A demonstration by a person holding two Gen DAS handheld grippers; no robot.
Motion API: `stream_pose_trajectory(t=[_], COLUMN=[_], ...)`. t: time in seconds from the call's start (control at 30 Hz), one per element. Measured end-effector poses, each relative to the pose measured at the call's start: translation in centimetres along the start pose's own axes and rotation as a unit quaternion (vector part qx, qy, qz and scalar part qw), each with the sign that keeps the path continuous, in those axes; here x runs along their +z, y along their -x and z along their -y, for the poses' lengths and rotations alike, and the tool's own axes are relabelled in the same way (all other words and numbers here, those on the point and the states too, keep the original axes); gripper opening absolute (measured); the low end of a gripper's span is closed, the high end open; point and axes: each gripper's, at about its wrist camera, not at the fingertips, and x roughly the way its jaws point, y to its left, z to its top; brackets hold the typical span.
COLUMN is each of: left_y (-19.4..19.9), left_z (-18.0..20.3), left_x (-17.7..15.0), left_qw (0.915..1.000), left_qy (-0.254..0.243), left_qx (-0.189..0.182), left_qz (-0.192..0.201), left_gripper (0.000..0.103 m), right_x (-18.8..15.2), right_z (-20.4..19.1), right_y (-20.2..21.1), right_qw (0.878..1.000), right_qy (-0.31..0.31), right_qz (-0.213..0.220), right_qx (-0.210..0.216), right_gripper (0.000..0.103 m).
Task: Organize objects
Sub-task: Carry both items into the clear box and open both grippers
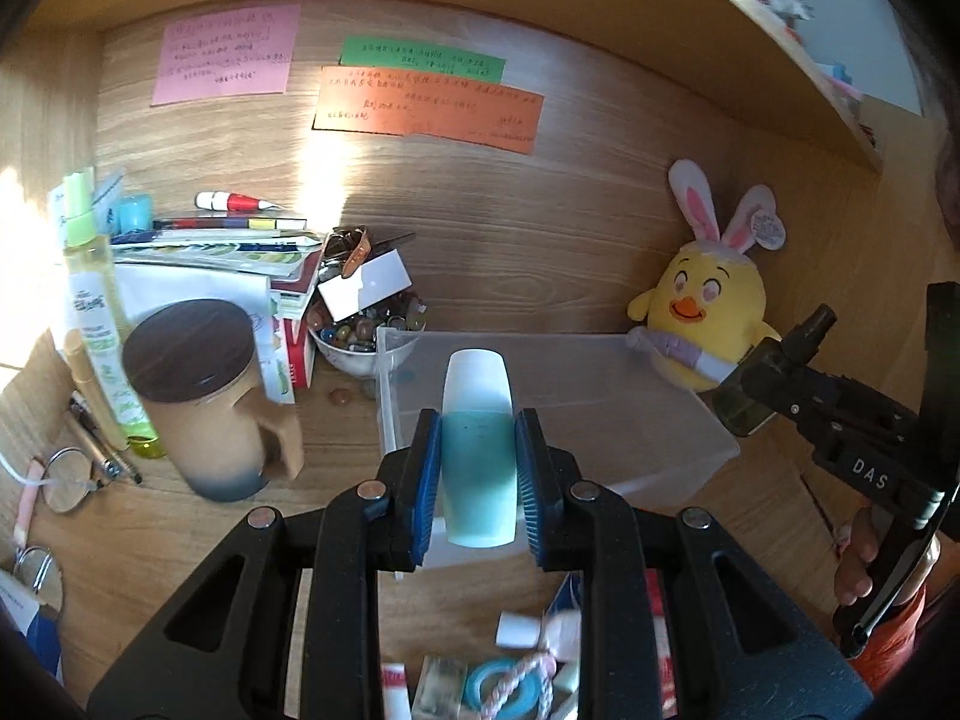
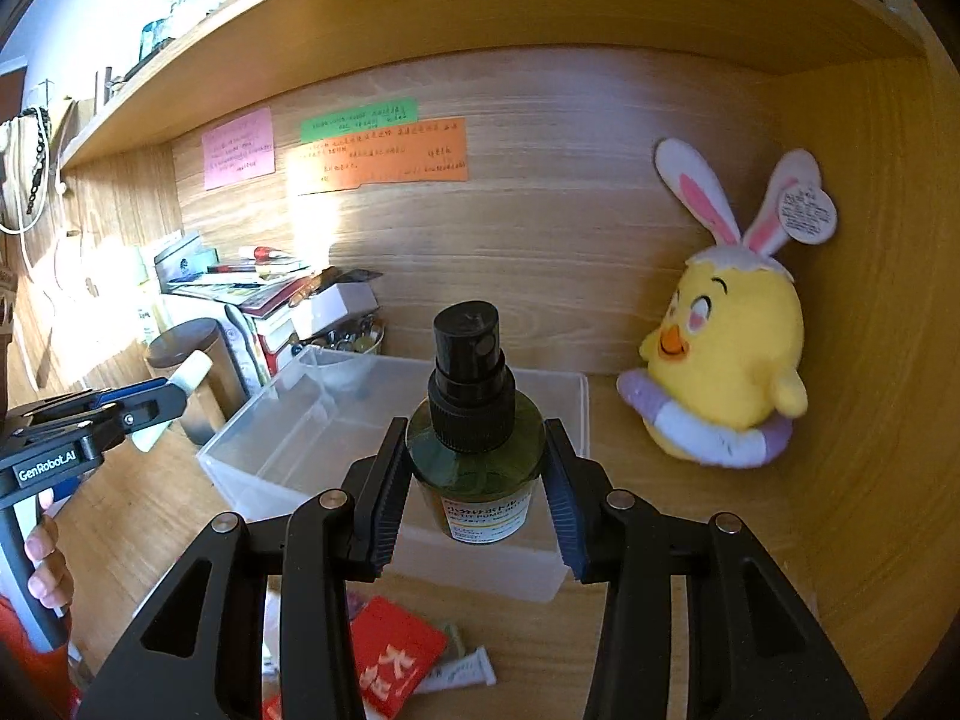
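A brown mug and plush chick flank the clear bin. The left gripper pinches a teal tube, white cap forward; the right gripper pinches an apparently upright green spray bottle.

Clear bin is open-topped and bare inside, free from above. Left: lidded mug and book stack crowd its left wall, bead bowl touches the far-left corner. Right: plush chick sits near the far-right corner. Shelf overhangs. Near worktop edge littered with red packet and tube.
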Motion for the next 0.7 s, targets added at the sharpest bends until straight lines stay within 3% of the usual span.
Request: stream_pose_trajectory(t=[0.43,0.7], left_y=[-5.6,-9.1], left_z=[0.4,-0.3], left_x=[2.2,1.6], left_qw=[0.9987,0.9959], left_qy=[-0.015,-0.011], left_qx=[0.022,0.033], left_qz=[-0.042,-0.084], left_gripper=[0.024,0.024], right_x=[2.1,0.4], right_z=[-0.5,-0.2], right_y=[-4.8,-9.0], right_qw=[0.999,0.995], right_qy=[0.034,0.038], right_qz=[-0.035,-0.086], right_qx=[-0.015,-0.020], right_gripper=[0.039,0.039])
